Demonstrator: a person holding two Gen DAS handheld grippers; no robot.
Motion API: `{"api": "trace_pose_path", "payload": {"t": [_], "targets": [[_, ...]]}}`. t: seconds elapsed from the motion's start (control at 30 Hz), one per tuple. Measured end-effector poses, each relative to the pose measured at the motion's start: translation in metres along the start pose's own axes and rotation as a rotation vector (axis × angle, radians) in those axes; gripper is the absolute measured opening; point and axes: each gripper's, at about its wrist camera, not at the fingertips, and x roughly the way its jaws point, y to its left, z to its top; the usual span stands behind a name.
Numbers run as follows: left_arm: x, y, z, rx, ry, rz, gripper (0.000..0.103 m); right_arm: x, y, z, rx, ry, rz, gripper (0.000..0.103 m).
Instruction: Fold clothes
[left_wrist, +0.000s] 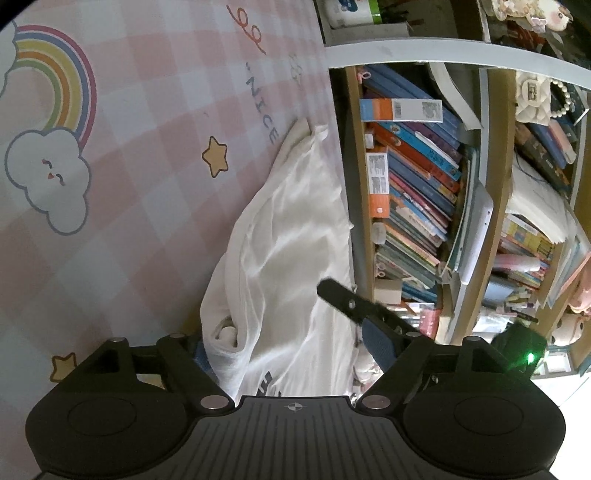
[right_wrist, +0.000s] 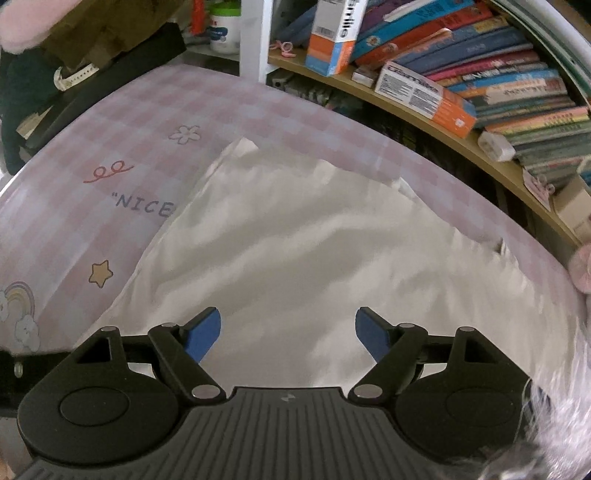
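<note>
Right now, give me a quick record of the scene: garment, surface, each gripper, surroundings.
garment: white shirt, crumpled, partly spread, dark print near one end
surface: pink checked sheet with rainbow, stars, "NICE"
left gripper: open, shirt fabric between the fingers, not pinched
right gripper: open, nothing held, above the shirt
surroundings: bookshelf packed with books, right beside the sheet's edge
fold status: not yet folded

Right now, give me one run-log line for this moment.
white garment: crumpled on pink checked sheet | left gripper: open | right gripper: open, above garment
</note>
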Motion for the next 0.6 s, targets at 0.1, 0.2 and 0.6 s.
{"api": "trace_pose_path", "payload": {"t": [0.1,0.2,0.6], "targets": [[0.0,0.0,-0.001,0.004,0.004,-0.001,0.082,0.007,0.007,0.01,-0.03,0.012,0.002,0.079],[0.0,0.0,-0.001,0.008,0.009,-0.003,0.082,0.013,0.01,0.023,-0.034,0.028,0.016,0.079],[0.001,-0.001,-0.002,0.02,0.022,-0.011,0.082,0.032,0.036,0.066,-0.088,0.032,0.013,0.079]]}}
